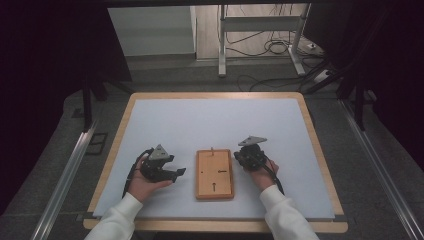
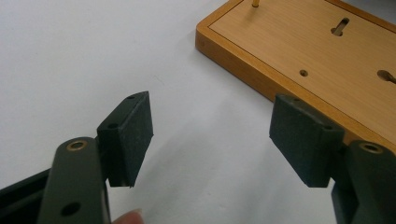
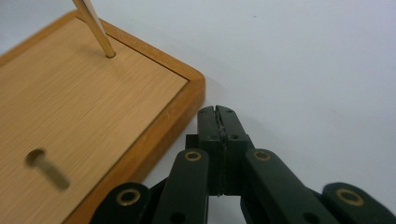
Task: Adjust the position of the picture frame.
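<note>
A small wooden board (image 1: 214,174) with a raised rim lies on the white mat near the table's front, between my two hands. It has keyhole slots (image 2: 342,25) and a thin brass peg (image 3: 95,25) standing near one end. My left gripper (image 1: 176,174) rests left of the board, jaws wide open with nothing between them; its pads (image 2: 132,135) frame bare mat beside the board's edge (image 2: 261,77). My right gripper (image 1: 239,158) sits against the board's right side, jaws pressed together and empty, tips (image 3: 217,114) close to the board's corner (image 3: 194,88).
The white mat (image 1: 215,125) covers a wood-edged table (image 1: 122,117). Beyond the far edge stand metal frame legs (image 1: 222,45) and loose cables (image 1: 270,47) on the floor. Rails (image 1: 65,175) run along both sides.
</note>
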A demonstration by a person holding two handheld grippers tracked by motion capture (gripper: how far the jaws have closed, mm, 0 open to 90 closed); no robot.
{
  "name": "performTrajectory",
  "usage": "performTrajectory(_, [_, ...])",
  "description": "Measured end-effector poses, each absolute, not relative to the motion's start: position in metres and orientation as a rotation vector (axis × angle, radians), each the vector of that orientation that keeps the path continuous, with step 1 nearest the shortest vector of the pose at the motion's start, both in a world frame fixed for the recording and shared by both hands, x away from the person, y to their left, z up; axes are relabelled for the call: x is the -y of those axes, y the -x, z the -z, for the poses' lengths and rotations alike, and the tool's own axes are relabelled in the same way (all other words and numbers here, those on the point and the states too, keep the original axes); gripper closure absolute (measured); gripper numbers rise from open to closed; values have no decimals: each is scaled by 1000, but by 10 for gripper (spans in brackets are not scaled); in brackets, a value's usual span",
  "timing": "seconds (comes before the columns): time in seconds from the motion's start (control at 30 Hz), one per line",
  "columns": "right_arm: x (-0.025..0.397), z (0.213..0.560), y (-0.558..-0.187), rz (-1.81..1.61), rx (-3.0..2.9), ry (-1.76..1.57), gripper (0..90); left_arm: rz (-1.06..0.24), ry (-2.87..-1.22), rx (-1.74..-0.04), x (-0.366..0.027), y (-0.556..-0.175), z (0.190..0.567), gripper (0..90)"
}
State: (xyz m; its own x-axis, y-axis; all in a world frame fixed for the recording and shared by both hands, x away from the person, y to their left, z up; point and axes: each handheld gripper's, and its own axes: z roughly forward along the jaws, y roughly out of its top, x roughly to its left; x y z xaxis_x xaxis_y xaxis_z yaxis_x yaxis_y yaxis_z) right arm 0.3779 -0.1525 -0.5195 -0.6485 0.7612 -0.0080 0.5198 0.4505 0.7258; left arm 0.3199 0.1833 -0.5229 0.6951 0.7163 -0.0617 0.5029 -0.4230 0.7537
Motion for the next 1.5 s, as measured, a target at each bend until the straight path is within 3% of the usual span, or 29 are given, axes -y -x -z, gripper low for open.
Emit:
performTrajectory(0.57, [235,504,-311,-1103,-2332,-1069,888,-370,-2118,-905,-185,-320,524,299])
performTrajectory(0.7, [246,510,-300,-1104,-2361,-1062,780,-371,-2125,-898,-184,-321,524,298])
performTrajectory(0.8, [250,509,-297,-1129,-2340,-1084,548,-367,-2125,-896,-185,-322,525,298])
performTrajectory(0.9, [249,509,-296,-1146,-2294,-1088,418,-364,-2130,-899,-185,-323,526,298])
performTrajectory(1.1, [249,512,-292,-1105,-2295,-1078,364,-376,-2137,-889,-180,-325,525,297])
performTrajectory(1.5, [254,512,-289,-1076,-2284,-1090,337,-374,-2137,-863,-173,-328,522,297])
